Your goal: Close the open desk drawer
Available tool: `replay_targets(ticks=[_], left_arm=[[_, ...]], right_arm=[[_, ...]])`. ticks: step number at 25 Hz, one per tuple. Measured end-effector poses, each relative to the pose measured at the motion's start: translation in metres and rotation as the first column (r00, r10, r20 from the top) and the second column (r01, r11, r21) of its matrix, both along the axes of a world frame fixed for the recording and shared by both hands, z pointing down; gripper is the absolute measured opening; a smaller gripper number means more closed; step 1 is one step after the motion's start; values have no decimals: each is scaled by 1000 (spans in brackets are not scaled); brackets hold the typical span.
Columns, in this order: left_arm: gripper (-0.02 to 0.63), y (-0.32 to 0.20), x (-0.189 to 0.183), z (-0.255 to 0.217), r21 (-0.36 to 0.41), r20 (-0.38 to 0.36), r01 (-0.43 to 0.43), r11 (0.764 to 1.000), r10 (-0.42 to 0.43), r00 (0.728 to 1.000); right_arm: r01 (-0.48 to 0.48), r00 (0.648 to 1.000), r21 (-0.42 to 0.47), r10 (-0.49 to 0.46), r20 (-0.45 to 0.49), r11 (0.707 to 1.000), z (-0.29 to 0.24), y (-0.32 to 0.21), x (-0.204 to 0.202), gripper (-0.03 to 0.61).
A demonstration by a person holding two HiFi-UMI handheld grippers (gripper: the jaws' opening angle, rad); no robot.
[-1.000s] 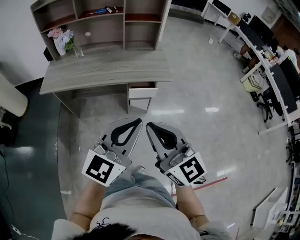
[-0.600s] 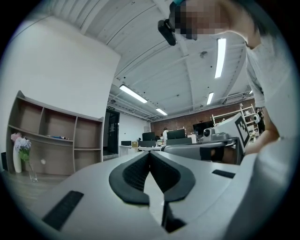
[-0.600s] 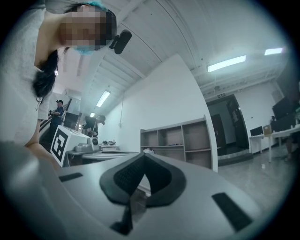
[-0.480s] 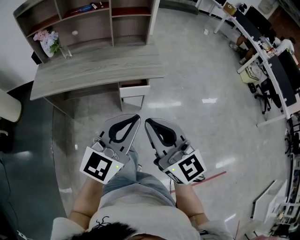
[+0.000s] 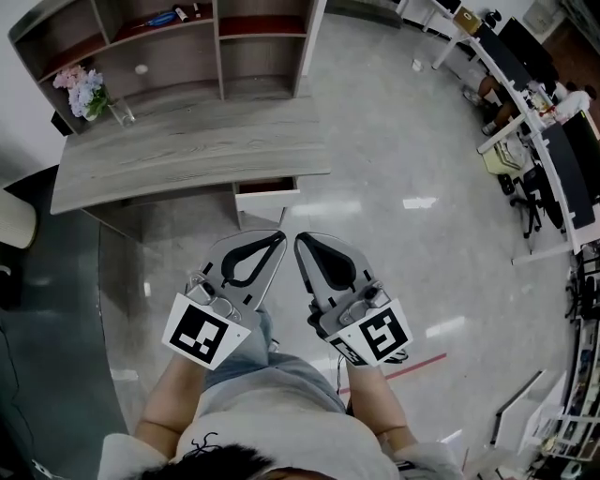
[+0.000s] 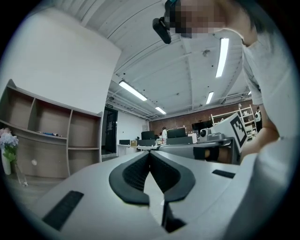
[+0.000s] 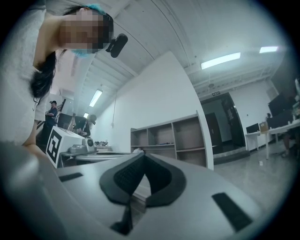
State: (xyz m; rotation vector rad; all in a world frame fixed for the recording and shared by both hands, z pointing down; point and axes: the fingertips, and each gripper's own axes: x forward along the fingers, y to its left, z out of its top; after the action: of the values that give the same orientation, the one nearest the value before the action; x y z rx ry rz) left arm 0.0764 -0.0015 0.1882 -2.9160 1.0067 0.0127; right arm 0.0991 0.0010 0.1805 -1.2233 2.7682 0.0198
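One drawer (image 5: 267,194) ajar under desk (image 5: 187,150) — contents unseen.

One grey wood bench (image 5: 187,150). One drawer (image 5: 267,190) under it, open. One shelf unit (image 5: 253,56) on top, compartments cut by the frame edge, so uncounted. One bunch of flowers (image 5: 80,89) in one glass vase (image 5: 120,114). One small white round object (image 5: 141,68) and one blue item (image 5: 161,17) on the shelves. Two grippers, left gripper (image 5: 267,246) and right gripper (image 5: 314,251), two jaws apiece, one marker cube (image 5: 202,335) each. One red strip (image 5: 412,367) on the floor (image 5: 422,262). More desks (image 5: 525,103) at the right, too small to count.
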Motion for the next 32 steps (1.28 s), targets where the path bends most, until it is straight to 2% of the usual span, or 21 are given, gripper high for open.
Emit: replay_targets(ticks=[10, 17, 32], left_arm=[[11, -83, -12, 15, -24, 8, 25, 999, -25, 1000], [11, -127, -18, 32, -52, 17, 19, 998, -18, 1000], [11, -172, -34, 89, -87, 16, -10, 996, 11, 1000]], right_arm=[[49, 998, -16, -49, -27, 999, 16, -86, -14, 8], [37, 999, -48, -39, -29, 998, 38, -140, -17, 8], [11, 998, -145, -18, -53, 989, 133, -202, -26, 8]])
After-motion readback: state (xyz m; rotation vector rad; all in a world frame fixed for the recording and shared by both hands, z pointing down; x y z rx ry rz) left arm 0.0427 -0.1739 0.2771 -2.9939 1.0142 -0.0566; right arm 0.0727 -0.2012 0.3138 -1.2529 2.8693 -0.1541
